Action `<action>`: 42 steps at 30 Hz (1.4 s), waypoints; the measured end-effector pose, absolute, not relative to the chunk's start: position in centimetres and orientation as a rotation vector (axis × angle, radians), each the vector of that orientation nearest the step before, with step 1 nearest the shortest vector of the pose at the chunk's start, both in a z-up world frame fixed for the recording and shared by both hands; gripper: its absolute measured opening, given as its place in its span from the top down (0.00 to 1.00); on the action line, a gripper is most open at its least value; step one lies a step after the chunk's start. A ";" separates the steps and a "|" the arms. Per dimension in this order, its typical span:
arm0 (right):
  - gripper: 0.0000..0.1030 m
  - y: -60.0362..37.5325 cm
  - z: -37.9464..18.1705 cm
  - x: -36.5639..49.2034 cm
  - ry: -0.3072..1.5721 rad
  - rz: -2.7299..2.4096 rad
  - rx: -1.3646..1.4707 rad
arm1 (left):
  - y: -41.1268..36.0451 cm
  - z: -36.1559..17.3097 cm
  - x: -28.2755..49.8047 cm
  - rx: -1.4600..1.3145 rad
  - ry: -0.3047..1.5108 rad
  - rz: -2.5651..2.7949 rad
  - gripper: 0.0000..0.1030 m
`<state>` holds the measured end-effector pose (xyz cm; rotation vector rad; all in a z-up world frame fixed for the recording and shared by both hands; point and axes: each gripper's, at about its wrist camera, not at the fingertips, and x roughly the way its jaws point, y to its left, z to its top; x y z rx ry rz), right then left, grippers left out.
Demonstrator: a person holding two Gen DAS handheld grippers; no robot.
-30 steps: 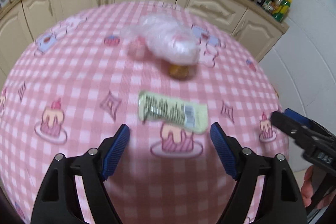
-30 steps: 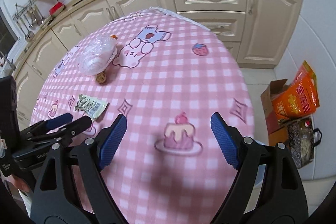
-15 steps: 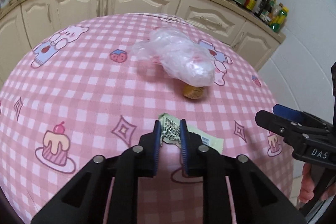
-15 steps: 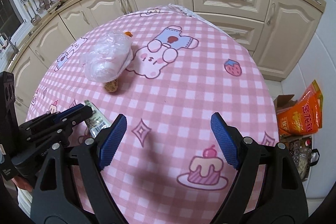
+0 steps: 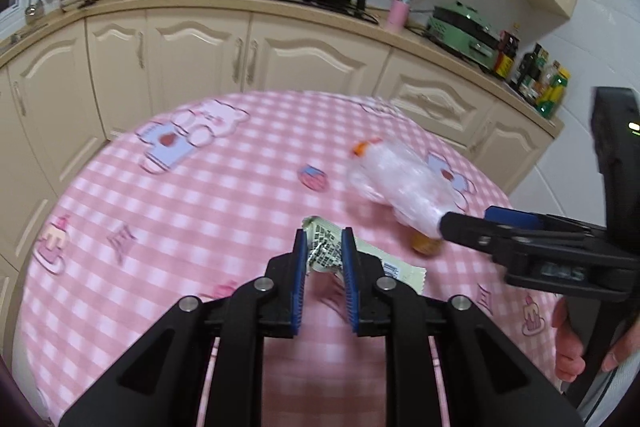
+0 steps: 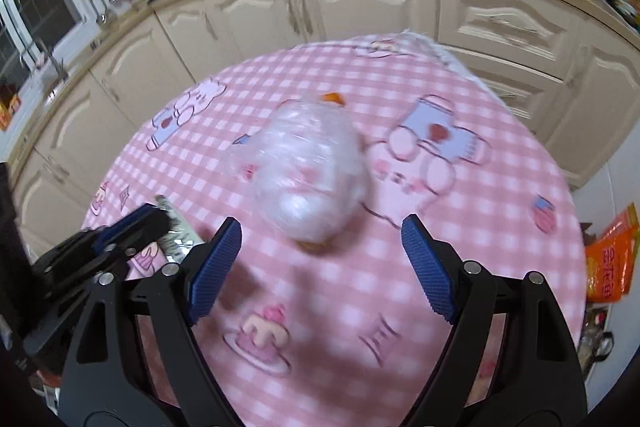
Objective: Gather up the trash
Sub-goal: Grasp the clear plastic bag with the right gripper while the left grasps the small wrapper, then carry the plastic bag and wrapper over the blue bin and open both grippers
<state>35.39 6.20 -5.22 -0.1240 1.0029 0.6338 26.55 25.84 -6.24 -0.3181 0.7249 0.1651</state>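
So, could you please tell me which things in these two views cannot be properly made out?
- Wrapper print: left wrist view, too small and creased; left hand-held gripper covers its middle.
- Small brown item: both views, mostly hidden under the clear plastic bag, blurred.
- Orange scrap: right wrist view, bag hides most of it.

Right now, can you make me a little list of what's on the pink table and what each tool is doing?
table: pink checked tablecloth
left tool: shut on the green wrapper
right tool: open, in front of the clear plastic bag
under the bag: small brown round thing
beyond the bag: orange scrap
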 end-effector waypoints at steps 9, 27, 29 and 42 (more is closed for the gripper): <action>0.48 9.9 -7.1 38.1 1.045 0.617 -0.141 | 29.3 -5.8 25.8 -0.337 0.695 0.238 0.84; 0.50 2.5 -2.6 33.0 0.953 0.610 -0.041 | 23.1 -2.7 24.3 -0.216 0.652 0.221 0.84; 0.50 0.9 -2.4 32.4 0.945 0.600 -0.027 | 21.7 -2.5 24.3 -0.203 0.653 0.203 0.84; 0.49 -12.4 -2.8 29.0 0.920 0.454 0.096 | 8.4 -2.3 24.7 -0.104 0.675 0.020 0.84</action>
